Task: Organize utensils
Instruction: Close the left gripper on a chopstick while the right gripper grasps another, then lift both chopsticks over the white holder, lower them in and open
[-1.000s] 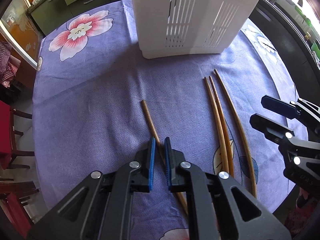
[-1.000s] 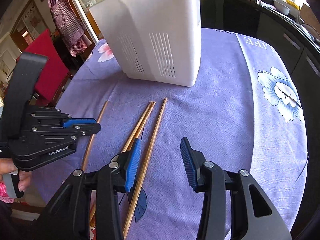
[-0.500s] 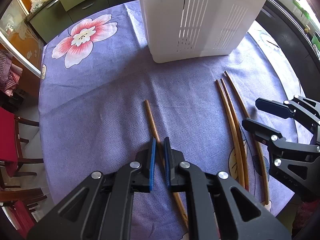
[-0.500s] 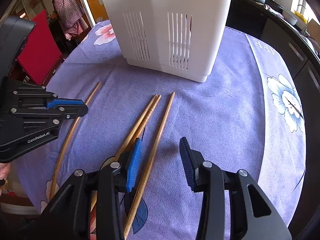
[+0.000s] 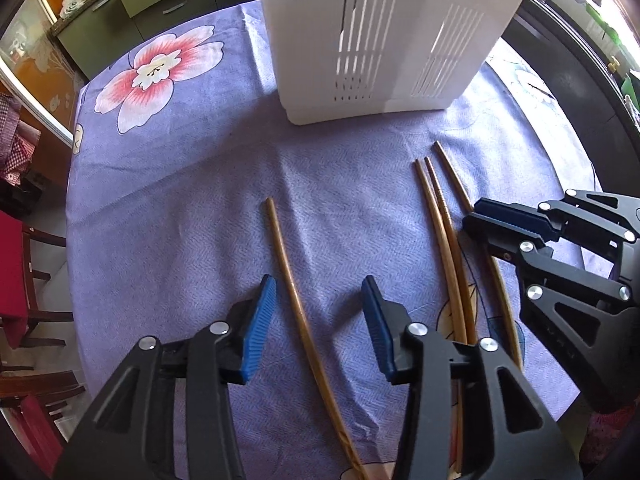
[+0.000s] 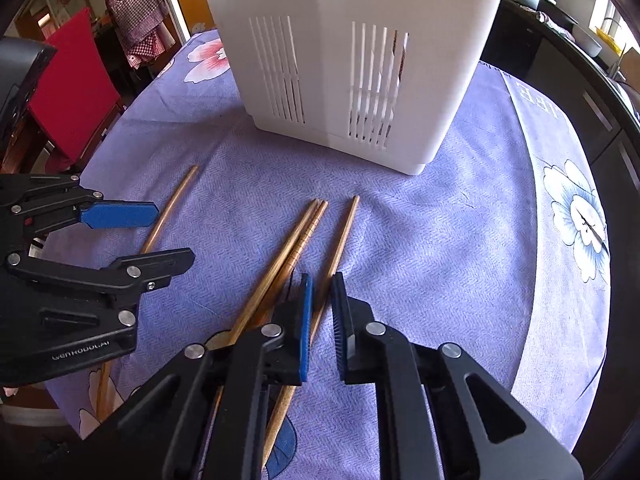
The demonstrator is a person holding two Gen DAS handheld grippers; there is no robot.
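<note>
White slotted bin [image 5: 384,32] upright on purple flowered tablecloth [image 5: 200,184]. Left gripper [image 5: 318,322] just released, spread astride lone chopstick [image 5: 294,300]. Right gripper [image 6: 320,312] just clenched on rightmost chopstick [image 6: 342,236], beside a touching pair [image 6: 296,240].

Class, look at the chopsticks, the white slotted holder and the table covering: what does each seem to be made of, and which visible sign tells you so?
Chopsticks: probably wood or bamboo, smooth; tan-brown, one with carved rings.
White slotted holder: likely moulded plastic, matte; even white walls with clean cut slots.
Table covering: woven cloth, it seems; purple herringbone weave, printed flowers, slight creases.
</note>
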